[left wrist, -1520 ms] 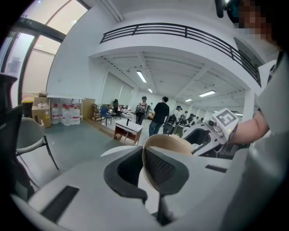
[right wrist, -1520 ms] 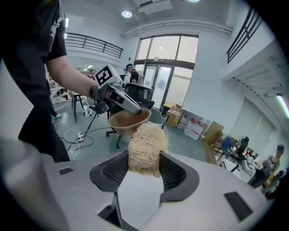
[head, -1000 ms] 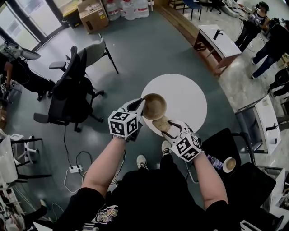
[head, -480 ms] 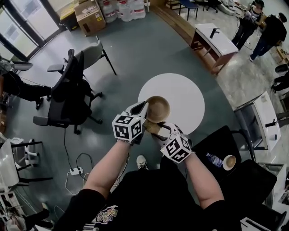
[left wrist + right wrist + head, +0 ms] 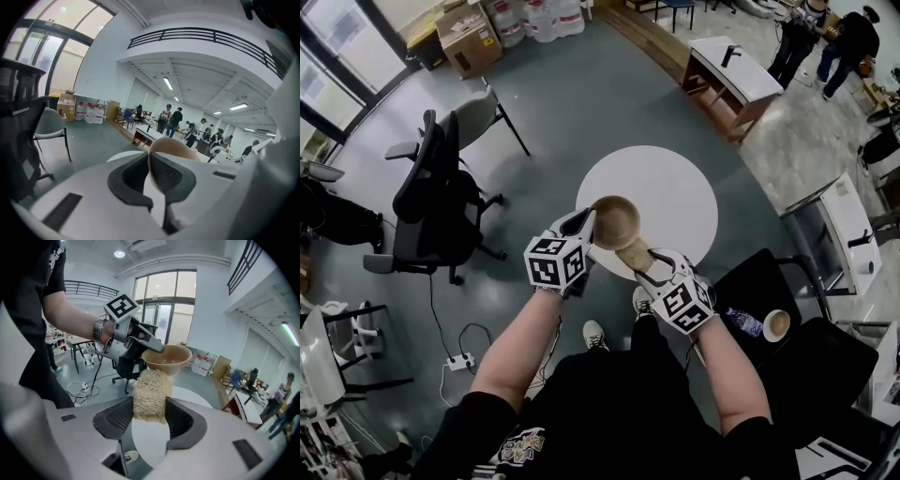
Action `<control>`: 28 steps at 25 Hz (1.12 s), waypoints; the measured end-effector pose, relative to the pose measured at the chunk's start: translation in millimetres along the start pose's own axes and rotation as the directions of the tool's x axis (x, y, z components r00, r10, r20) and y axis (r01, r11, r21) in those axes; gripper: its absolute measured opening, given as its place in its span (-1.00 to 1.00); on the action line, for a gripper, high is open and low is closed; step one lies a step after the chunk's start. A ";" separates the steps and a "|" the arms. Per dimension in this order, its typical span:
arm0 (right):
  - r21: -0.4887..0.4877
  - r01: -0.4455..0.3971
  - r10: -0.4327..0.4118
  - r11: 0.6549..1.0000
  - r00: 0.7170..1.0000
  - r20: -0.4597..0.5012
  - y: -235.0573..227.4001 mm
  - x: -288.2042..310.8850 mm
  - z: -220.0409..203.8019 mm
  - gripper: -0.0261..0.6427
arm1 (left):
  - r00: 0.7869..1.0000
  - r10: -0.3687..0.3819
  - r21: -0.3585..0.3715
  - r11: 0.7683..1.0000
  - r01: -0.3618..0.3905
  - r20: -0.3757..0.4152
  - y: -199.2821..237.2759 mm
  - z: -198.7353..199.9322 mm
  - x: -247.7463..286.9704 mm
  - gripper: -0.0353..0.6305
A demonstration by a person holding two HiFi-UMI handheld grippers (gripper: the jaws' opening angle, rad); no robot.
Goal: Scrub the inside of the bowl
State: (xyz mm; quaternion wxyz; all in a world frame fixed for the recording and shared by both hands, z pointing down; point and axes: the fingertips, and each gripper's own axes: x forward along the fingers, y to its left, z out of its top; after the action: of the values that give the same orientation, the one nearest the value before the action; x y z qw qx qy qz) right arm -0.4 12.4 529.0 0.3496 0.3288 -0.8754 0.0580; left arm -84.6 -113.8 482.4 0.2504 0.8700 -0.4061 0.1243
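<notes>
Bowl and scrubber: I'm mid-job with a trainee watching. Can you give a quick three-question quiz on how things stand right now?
1. True or false: the left gripper is clamped on the rim of the bowl.
2. What does the right gripper hold?
A. a fibrous scrubber
B. a spoon
C. nothing
3. Fill in (inside / outside): the scrubber is ____ the bowl.

Key
1. True. The rim sits between the closed jaws.
2. A. The jaws press on both sides of the scrubber.
3. Outside. It is just short of the bowl's near side, and the bowl is held up over the round white table.
</notes>
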 end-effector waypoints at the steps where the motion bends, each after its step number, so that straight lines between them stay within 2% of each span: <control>1: 0.009 0.013 -0.013 1.000 1.000 -0.005 -7.5 -2.3 -3.7 -0.26 | 1.000 0.001 0.002 1.000 -0.001 -0.008 0.9 -2.2 1.8 -0.84; 8: 0.017 0.073 -0.072 0.997 0.996 -0.058 -47.7 -1.1 -20.2 -0.26 | 0.998 0.008 0.026 1.000 -0.006 -0.055 6.5 -14.7 16.8 -0.84; 14: 0.194 0.135 -0.134 0.972 0.991 -0.018 -87.8 12.7 -30.1 -0.26 | 0.992 0.017 0.030 0.999 -0.013 -0.127 16.1 -42.9 37.5 -0.84; 20: 0.333 0.206 -0.193 0.920 0.978 -0.074 -137.4 30.7 -73.8 -0.26 | 0.979 0.105 -0.004 0.994 -0.107 -0.175 42.1 -70.7 72.3 -0.83; 24: 0.399 0.227 -0.193 0.888 0.973 -0.124 -167.5 42.8 -110.9 -0.26 | 0.968 0.176 -0.034 0.982 -0.185 -0.180 61.2 -83.1 95.5 -0.83; 28: 0.429 0.232 -0.181 0.873 0.971 -0.158 -195.3 62.3 -136.5 -0.26 | 0.956 0.213 -0.064 0.971 -0.230 -0.202 76.9 -94.7 122.6 -0.83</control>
State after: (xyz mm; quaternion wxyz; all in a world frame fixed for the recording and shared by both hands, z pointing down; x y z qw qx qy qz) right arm 164.7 -127.4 646.7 0.3182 0.4876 -0.7777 0.2370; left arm -66.5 -183.9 639.6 0.3108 0.7911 -0.4798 0.2177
